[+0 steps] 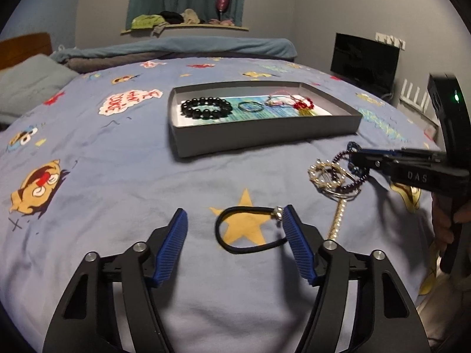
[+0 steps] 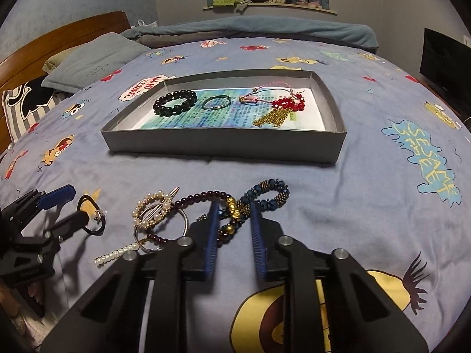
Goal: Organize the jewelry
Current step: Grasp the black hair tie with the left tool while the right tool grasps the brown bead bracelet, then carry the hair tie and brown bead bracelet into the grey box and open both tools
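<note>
A grey box lid tray (image 1: 259,138) (image 2: 223,147) on the bed holds a black bead bracelet (image 1: 206,108) (image 2: 175,102), a thin ring bangle (image 1: 250,106) (image 2: 215,102), a cord bracelet (image 2: 259,95) and a red bead piece with gold tassel (image 2: 282,111). My left gripper (image 1: 235,223) is open around a black hair tie (image 1: 247,231) (image 2: 91,216) on the sheet. My right gripper (image 2: 234,211) (image 1: 357,158) is open, its fingers astride a blue bead bracelet (image 2: 265,195). Beside it lie a dark red bead bracelet (image 2: 200,198) and a pearl hair clip (image 2: 153,210) (image 1: 323,173).
The blue cartoon bedsheet (image 1: 117,176) covers the bed. A pearl strip (image 2: 116,254) (image 1: 338,220) and a silver ring (image 2: 184,223) lie by the clip. Pillows (image 2: 94,58) and a wooden headboard (image 2: 59,38) are far left. A dark screen (image 1: 365,58) stands right.
</note>
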`<act>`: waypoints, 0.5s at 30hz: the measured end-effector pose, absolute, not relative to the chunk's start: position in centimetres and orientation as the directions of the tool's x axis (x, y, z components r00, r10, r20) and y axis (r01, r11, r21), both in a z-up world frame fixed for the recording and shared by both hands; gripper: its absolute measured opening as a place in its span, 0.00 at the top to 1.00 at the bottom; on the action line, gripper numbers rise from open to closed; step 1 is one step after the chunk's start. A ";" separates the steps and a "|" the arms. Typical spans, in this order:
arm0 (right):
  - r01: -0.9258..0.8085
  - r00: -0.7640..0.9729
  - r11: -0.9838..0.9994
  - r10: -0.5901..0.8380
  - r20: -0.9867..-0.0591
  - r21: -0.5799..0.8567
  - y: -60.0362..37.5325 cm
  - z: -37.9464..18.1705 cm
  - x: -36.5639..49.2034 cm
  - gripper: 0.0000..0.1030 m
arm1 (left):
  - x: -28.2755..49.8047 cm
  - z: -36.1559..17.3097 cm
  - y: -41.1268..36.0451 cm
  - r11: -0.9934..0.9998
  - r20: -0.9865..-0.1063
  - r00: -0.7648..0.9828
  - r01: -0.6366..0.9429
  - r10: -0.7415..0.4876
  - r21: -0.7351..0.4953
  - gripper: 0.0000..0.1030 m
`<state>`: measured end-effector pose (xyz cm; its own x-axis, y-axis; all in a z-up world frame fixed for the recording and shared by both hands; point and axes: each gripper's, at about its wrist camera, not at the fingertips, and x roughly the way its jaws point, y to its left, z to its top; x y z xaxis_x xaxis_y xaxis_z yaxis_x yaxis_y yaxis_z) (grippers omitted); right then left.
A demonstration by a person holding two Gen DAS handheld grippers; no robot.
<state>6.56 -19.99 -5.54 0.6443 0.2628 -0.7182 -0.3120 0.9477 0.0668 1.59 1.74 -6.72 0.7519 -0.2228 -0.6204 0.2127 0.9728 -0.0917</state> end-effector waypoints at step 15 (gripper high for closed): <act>-0.320 0.696 0.945 0.283 -0.660 0.068 -20.6 -3.8 5.3 0.91 | 1.3 -6.7 1.2 0.964 -0.622 0.748 0.260 -0.231 -0.045 0.96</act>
